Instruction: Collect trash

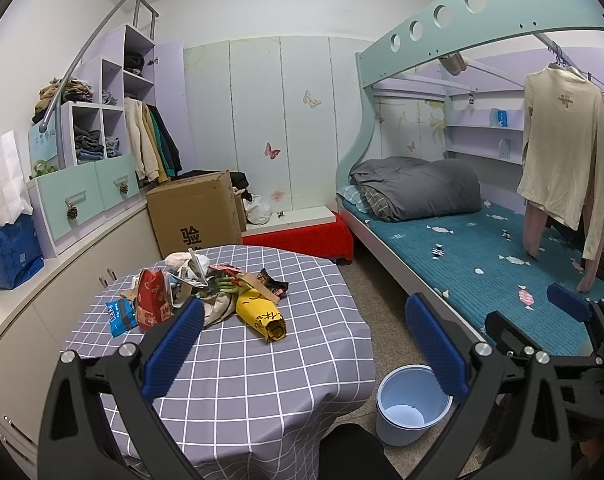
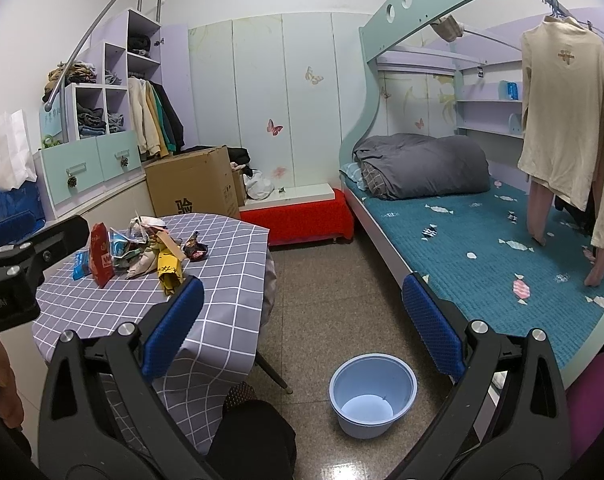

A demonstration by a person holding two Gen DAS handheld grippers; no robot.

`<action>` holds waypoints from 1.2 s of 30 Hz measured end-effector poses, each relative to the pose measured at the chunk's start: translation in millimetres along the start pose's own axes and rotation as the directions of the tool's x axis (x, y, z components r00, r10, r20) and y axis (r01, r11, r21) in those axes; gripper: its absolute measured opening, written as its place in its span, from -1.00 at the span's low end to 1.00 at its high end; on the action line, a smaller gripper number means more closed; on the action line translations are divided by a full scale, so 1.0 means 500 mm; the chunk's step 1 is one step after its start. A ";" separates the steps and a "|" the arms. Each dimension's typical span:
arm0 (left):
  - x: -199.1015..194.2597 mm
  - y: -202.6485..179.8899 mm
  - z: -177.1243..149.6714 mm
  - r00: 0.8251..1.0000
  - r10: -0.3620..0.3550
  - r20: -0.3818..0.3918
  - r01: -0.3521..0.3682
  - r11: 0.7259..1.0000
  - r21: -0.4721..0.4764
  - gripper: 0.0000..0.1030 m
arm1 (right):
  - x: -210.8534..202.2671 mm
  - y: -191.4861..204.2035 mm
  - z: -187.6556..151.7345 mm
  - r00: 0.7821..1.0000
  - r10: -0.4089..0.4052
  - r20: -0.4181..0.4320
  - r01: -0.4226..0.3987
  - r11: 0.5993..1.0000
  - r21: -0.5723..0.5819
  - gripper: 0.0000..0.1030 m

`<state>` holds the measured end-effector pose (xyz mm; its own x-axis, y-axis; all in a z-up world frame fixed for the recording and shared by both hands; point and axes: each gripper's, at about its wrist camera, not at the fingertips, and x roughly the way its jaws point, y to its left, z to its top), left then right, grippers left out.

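Nothing is collected yet, I judge: my left hand-held gripper (image 1: 306,344) and right hand-held gripper (image 2: 302,328) both gape empty, and the blue bin (image 2: 373,394) on the floor at five o'clock of the desk (image 2: 214,280) holds nothing. The trash pile (image 1: 198,292), crumpled wrappers in red, yellow and blue, sits heaped on the desk at my eleven o'clock.

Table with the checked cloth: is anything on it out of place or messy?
Yes. A heap of wrappers lies loose in the middle of the table, among them a red packet and a crumpled yellow bag. The blue bin on the floor holds none of it. Both grippers are open and hold nothing.
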<state>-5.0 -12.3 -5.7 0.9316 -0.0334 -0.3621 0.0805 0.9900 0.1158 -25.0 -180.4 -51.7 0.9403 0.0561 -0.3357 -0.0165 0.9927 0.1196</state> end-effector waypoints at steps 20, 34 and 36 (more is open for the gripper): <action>0.002 0.006 0.000 1.000 -0.005 -0.004 0.005 1.000 0.001 0.92 | 0.015 -0.005 -0.009 1.000 0.005 -0.020 -0.005 1.000 0.013 0.88; 0.038 0.032 -0.021 0.998 -0.014 -0.058 0.014 1.000 -0.014 0.92 | 0.046 -0.004 -0.004 0.997 0.010 -0.075 -0.008 1.000 0.028 0.88; 0.049 0.043 -0.027 0.997 -0.011 -0.070 0.009 1.000 -0.021 0.92 | 0.058 0.004 -0.007 0.996 0.019 -0.089 -0.017 0.999 0.028 0.88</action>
<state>14.6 9.9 -24.6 0.9035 -0.0342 -0.4272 0.0816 0.9923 0.0933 0.8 -176.6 -64.3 0.9060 0.0847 -0.4148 -0.0230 0.9882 0.1515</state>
